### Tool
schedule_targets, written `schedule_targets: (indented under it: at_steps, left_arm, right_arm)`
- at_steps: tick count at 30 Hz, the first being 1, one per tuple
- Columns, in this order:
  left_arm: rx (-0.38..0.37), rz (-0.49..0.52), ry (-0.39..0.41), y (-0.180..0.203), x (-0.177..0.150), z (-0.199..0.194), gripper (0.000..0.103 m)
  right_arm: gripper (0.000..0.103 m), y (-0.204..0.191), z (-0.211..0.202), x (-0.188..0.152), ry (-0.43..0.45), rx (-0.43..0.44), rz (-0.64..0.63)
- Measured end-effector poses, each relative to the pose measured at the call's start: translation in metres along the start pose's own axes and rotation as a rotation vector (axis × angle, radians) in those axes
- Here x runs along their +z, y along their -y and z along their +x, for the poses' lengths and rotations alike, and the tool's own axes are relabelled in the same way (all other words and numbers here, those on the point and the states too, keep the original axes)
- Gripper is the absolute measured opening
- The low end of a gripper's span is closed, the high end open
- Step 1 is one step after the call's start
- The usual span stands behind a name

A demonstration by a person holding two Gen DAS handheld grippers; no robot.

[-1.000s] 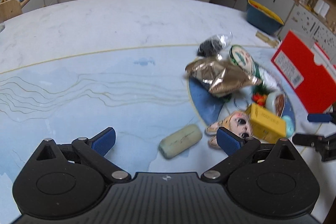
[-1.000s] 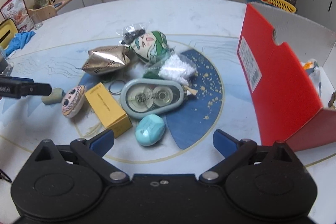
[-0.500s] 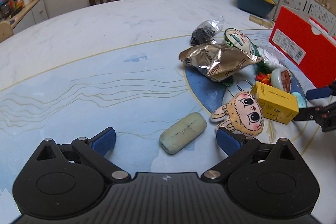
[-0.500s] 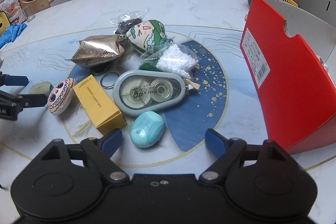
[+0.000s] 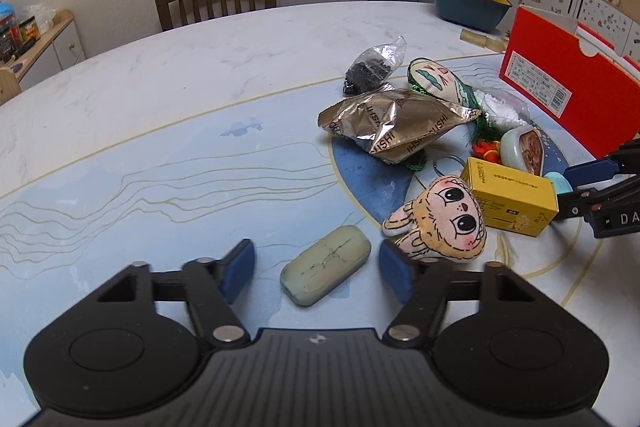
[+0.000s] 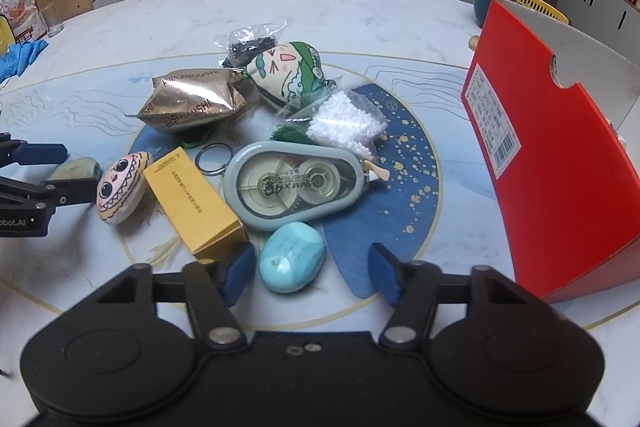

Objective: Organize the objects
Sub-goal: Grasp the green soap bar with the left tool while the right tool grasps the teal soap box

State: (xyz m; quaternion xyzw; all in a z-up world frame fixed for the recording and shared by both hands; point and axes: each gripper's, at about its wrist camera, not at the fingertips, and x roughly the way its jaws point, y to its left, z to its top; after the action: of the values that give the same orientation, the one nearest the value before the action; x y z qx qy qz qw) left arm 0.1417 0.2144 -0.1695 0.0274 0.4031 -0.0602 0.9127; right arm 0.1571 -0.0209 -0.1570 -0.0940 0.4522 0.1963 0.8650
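A grey-green bar (image 5: pixel 326 269) lies on the table between the pads of my left gripper (image 5: pixel 316 271). The jaws are closing, and a gap still shows on both sides of the bar. In the right wrist view a turquoise egg-shaped piece (image 6: pixel 292 255) sits between the pads of my right gripper (image 6: pixel 312 273). These jaws are closing too, with no contact visible. Each gripper also shows in the other's view: the left gripper (image 6: pixel 76 171) around the bar (image 6: pixel 76 167), the right gripper (image 5: pixel 564 191) at the far right.
Beside the bar lies a plush face (image 5: pixel 440 223), then a yellow box (image 6: pixel 196 203), a correction-tape case (image 6: pixel 292 183), a foil bag (image 6: pixel 188 103), a green plush (image 6: pixel 288 75) and bead bags. A red box (image 6: pixel 552 155) stands open at the right. A blue basket (image 5: pixel 468 3) sits at the table's far edge.
Both pairs of jaws have narrowed, the left around the grey-green bar and the right around the turquoise piece. The left gripper has rolled and edged closer to the bar.
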Motion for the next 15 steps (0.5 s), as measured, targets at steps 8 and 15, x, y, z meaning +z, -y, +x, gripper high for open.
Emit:
schedule_targets:
  at_steps: [8,15]
  left_arm:
    - [0.001,0.018,-0.016,0.006,0.003,-0.001,0.044]
    - [0.006,-0.020,-0.034,0.008,0.002,-0.007,0.044]
  right_arm:
    - [0.030,0.000,-0.003,-0.001,0.005,0.005,0.004]
    - [0.030,0.005,-0.014,-0.006,0.019,0.011,0.016]
